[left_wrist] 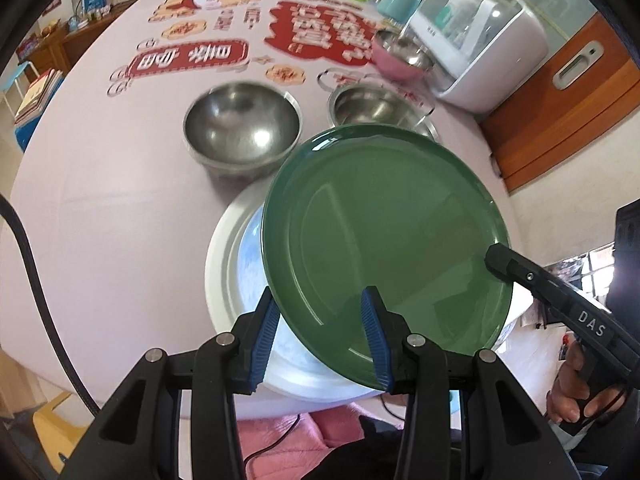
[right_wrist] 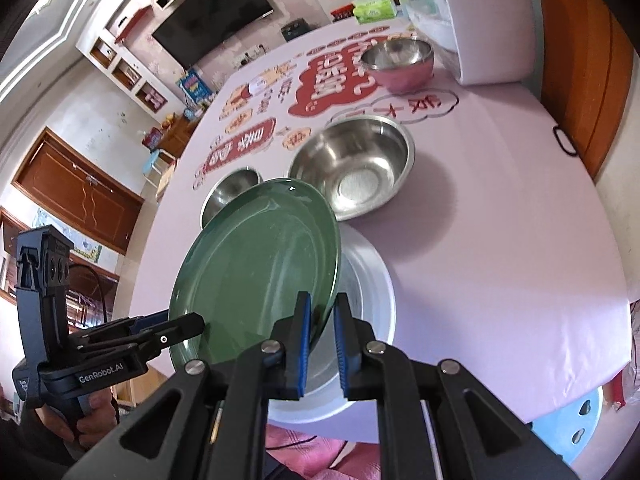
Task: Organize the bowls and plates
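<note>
Pale pink cloth with red and orange printed signs covers the table (left_wrist: 100, 208), and a white countertop appliance (left_wrist: 480, 40) stands at its far right edge. Near the table's front edge a white plate (left_wrist: 224, 264) is lying flat. A green plate (left_wrist: 384, 240) is held tilted above it, carried by both grippers. The left gripper (left_wrist: 320, 340) is closed on the green plate's near rim, with one blue pad above the plate and one below it. The right gripper (right_wrist: 322, 340) is clamped tightly on the plate's right rim, its pads nearly together. Beyond the plates two steel bowls are set on the cloth: a rounder steel bowl (left_wrist: 240, 128) to the left and a wider steel bowl (right_wrist: 352, 164) to the right. Farther back, near the appliance, a pink bowl (right_wrist: 400, 64) with a steel inside is seen.
</note>
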### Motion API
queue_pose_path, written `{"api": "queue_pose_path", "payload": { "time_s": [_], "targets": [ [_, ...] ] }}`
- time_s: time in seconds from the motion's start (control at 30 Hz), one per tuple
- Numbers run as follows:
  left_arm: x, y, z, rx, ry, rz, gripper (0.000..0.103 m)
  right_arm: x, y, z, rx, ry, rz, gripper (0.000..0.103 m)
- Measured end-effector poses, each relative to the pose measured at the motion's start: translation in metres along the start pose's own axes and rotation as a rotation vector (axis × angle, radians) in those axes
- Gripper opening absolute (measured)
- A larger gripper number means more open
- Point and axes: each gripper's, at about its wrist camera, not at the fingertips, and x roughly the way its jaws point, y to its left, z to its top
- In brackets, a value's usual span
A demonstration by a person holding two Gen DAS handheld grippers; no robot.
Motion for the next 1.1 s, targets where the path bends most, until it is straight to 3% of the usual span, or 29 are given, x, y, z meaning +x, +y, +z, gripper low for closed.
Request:
{"api": "queue_pose_path", "payload": {
  "time_s": [0.4,0.83,1.1],
  "targets": [
    [0.025,0.01,-0.018,-0.043,0.09,0.077,0.042,0.033,0.005,-0.019,-0.046,0.121,-0.053,0.013],
    [0.046,0.01,-0.019,-0.038,0.144,0.118,0.044,0.053,0.007,-0.023,-0.071,0.158,-0.107,0.017],
    [0.05,0.018,-0.013,-0.056,0.142,0.096,0.047,0.055,0.011,-0.022,-0.076,0.167,-0.134,0.02]
  ]
}}
